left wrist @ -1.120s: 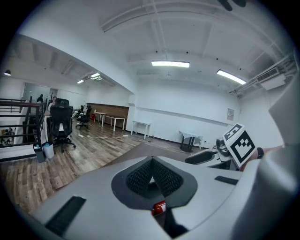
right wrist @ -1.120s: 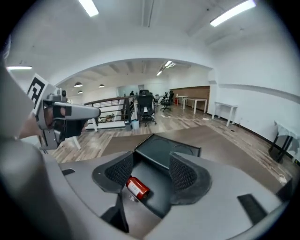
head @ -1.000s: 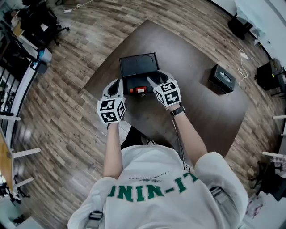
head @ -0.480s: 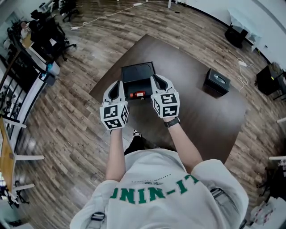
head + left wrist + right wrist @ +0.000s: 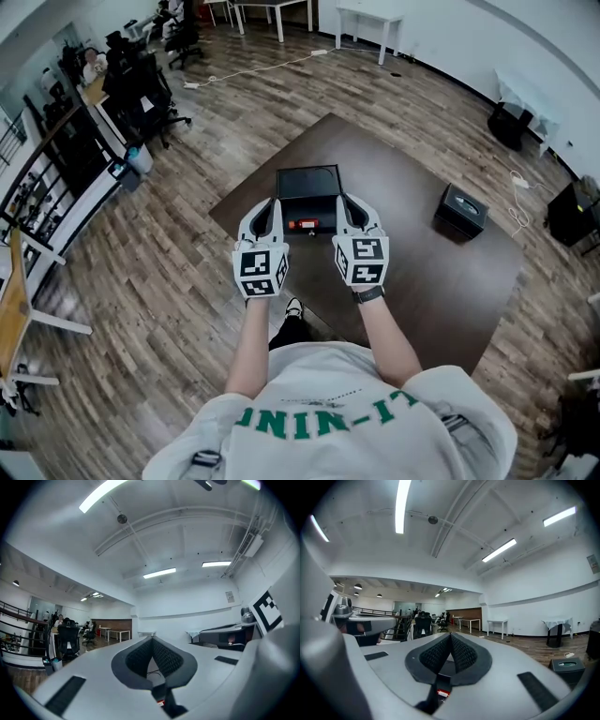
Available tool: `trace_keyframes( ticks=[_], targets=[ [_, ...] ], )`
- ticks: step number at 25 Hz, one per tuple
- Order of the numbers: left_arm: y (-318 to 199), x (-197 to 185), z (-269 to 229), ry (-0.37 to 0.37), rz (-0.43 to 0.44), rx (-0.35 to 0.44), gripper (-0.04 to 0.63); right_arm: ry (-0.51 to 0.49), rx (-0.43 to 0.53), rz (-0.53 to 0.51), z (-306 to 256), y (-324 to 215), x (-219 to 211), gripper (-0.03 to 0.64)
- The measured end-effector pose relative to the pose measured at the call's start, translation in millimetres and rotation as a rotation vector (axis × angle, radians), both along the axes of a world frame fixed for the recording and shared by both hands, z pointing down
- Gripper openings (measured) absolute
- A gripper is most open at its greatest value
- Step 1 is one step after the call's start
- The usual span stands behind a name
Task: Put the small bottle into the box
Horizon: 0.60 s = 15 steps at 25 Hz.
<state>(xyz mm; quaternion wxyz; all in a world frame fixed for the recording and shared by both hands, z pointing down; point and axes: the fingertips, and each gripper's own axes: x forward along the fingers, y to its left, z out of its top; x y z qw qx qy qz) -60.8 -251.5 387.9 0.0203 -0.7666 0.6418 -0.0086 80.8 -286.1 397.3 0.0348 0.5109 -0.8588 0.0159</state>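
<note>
**Both grippers shut and empty beside the open box**

A person stands at the near edge of a dark brown table [image 5: 422, 272] and holds a gripper in each hand over it. The left gripper [image 5: 268, 204] and the right gripper [image 5: 347, 201] point away from the person, one on each side of the black box [image 5: 307, 180], which lies open near the table's far-left corner.

The small bottle [image 5: 302, 224], with red on it, lies on its side in the near part of the box, between the two grippers and touched by neither.

In the left gripper view the ribbed pads [image 5: 139, 657] meet at their tips, pressed together with nothing between them. In the right gripper view the pads [image 5: 437, 654] likewise meet at the tips, and nothing is pinched there either.

A second black box [image 5: 462, 211] sits closed on the right side of the table, well apart from the grippers. Wood-plank floor surrounds the table.
</note>
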Motion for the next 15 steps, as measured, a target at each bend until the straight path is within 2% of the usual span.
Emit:
trace_keyframes(
  ticks=[6, 15],
  targets=[
    [13, 11, -20, -0.01, 0.0, 0.05, 0.012, -0.017, 0.017, 0.006, -16, 15, 15, 0.014],
    [38, 10, -18, -0.007, 0.009, 0.031, 0.012, -0.047, 0.013, 0.026, -23, 39, 17, 0.014]
  ],
)
